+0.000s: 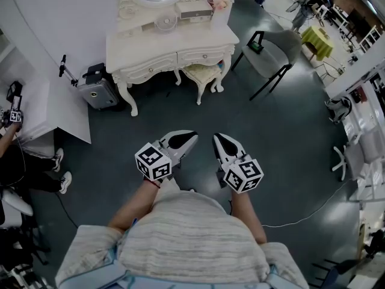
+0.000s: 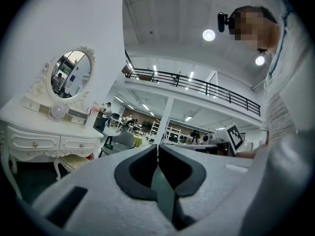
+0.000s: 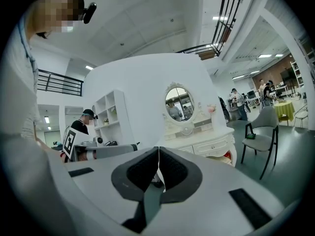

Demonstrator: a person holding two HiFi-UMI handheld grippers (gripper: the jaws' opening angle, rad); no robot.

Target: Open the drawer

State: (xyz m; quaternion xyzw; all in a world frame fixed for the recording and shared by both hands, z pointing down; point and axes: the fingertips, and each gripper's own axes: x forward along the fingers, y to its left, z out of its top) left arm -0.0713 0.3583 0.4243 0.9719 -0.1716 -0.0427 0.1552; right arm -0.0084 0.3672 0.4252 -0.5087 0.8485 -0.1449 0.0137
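Note:
A white ornate dressing table [image 1: 171,48] with an oval mirror stands at the top of the head view, its two front drawers [image 1: 203,56] closed. It also shows far off at the left of the left gripper view, as the dressing table [image 2: 44,141], and right of centre in the right gripper view, as the dressing table [image 3: 204,141]. My left gripper [image 1: 191,136] and right gripper [image 1: 216,138] hang side by side in front of my body, well short of the table. Both are shut with nothing between the jaws, as the left gripper [image 2: 157,149] and right gripper [image 3: 158,151] show in their own views.
A cushioned stool [image 1: 203,74] sits under the table. A grey chair [image 1: 274,53] stands to the right and a silver case [image 1: 99,92] to the left. A seated person [image 1: 24,167] is at the left edge. Dark floor [image 1: 198,116] lies between me and the table.

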